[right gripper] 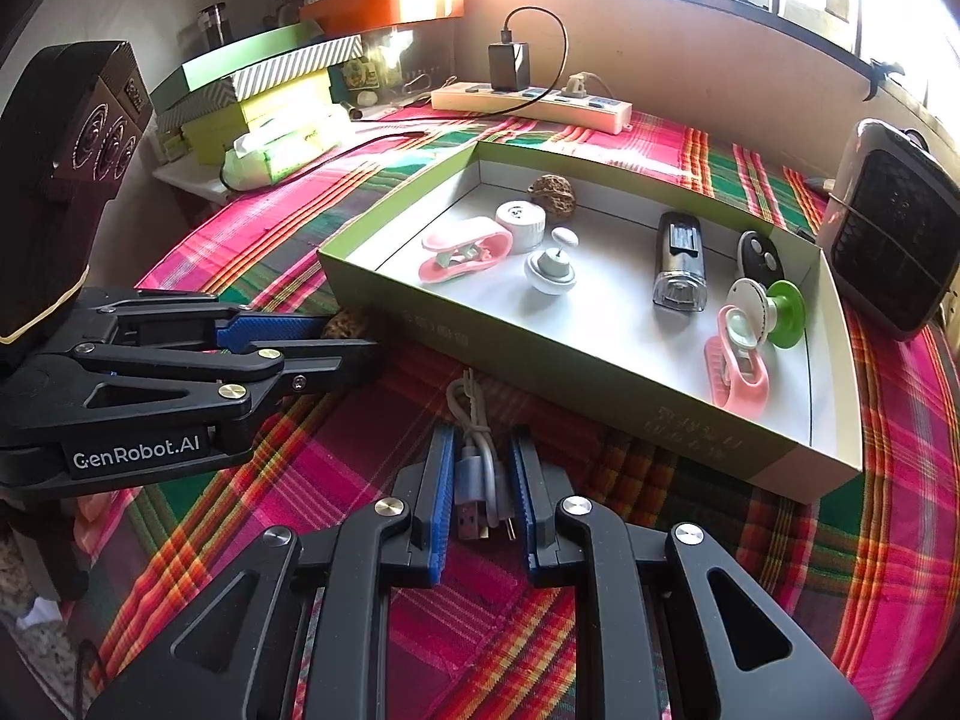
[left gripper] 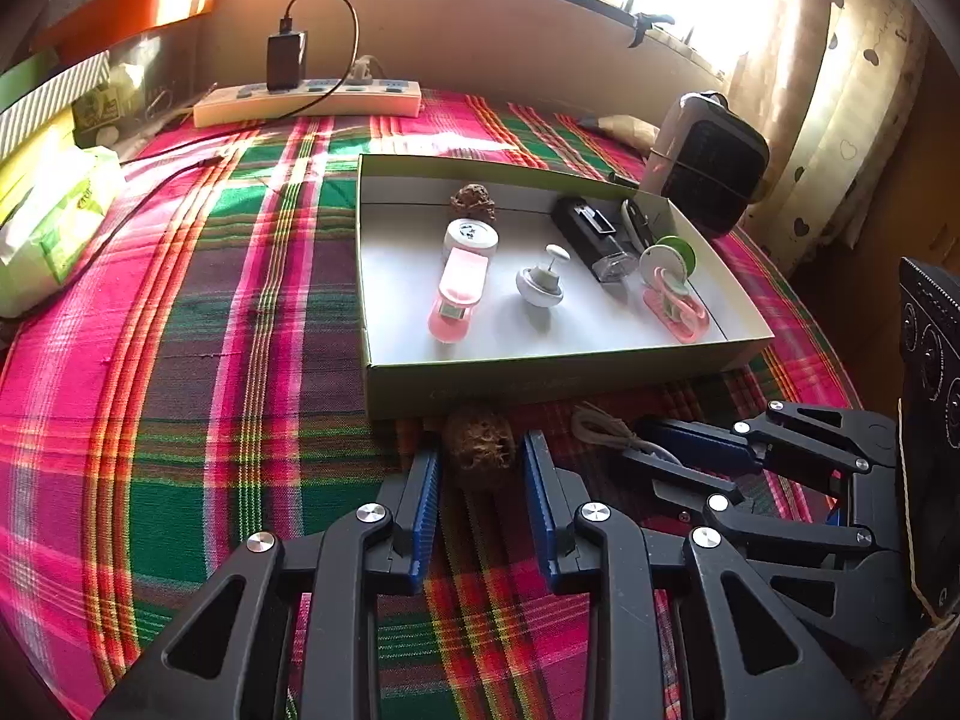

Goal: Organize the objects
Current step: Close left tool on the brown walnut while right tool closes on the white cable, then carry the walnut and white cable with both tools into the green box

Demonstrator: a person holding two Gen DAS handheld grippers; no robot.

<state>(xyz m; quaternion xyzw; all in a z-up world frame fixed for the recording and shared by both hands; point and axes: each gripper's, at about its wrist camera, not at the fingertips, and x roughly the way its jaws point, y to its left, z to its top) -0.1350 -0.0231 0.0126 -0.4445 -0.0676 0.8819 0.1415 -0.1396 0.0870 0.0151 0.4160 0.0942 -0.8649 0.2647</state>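
Right now our right gripper [right gripper: 480, 501] has its jaws closed on the coiled white USB cable [right gripper: 477, 468], the plug ends lying toward the wrist and the bundle's long axis running straight out along the fingers toward the box. Our left gripper [left gripper: 480, 480] has its jaws around the brown walnut-like ball [left gripper: 480, 447]; whether the pads press it we cannot tell. Both things lie on the plaid-covered worktop [left gripper: 210, 360], the ball just beside the near wall of the green-sided box [left gripper: 540, 384], so either lift goes up and forward over that wall; the left hand looks nearer. Readable writing: "GenRobot.AI" on the left gripper's body in the right wrist view. Print on the box wall is too faint to read.
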